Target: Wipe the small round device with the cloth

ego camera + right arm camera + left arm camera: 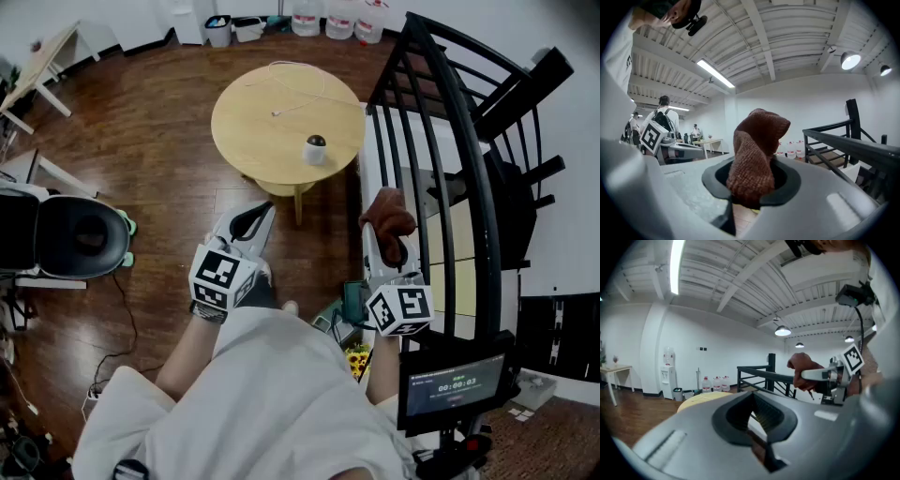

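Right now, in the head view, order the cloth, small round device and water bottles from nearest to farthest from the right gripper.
1. cloth, in the right gripper's jaws.
2. small round device, on the table.
3. water bottles, by the far wall.

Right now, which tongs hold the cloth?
The right tongs, shut on the brown cloth; the left tongs are shut with nothing between them.

You're standing in an open, loft-style office: dark wood floor (pixel 159 141), white walls (pixel 717 345), a beamed ceiling (pixel 787 42) with strip lights (pixel 715 73), a water dispenser (pixel 668 372) beside spare bottles (pixel 716 383), a desk (pixel 37 67) and a black stair railing (pixel 450 112)
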### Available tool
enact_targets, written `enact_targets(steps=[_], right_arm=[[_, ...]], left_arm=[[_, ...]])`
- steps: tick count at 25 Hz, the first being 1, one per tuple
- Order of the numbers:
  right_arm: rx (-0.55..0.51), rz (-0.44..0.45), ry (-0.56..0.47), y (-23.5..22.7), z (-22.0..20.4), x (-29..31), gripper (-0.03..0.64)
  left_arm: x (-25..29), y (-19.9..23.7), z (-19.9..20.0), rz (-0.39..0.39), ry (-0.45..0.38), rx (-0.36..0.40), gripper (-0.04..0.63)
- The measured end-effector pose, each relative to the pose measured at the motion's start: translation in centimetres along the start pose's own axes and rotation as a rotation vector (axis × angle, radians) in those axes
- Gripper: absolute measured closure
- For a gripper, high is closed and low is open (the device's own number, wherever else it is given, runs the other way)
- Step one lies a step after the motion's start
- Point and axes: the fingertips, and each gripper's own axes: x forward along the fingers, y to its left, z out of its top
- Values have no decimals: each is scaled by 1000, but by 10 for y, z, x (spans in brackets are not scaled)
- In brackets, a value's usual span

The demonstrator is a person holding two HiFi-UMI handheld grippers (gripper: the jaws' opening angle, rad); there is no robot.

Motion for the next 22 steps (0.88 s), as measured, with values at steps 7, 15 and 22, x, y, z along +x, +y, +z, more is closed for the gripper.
enact_targets(steps=[7,15,22], right_arm=[[-18,9,7,-8,5,28,518],[-32,-2,39,-13,5,83,518],[-38,-60,24,-26,23,137,518]], left_arm=[[26,23,4,3,-5,-8,588],[75,61,-2,-74,-5,-13,588],[122,102,10,-143,13,7,588]])
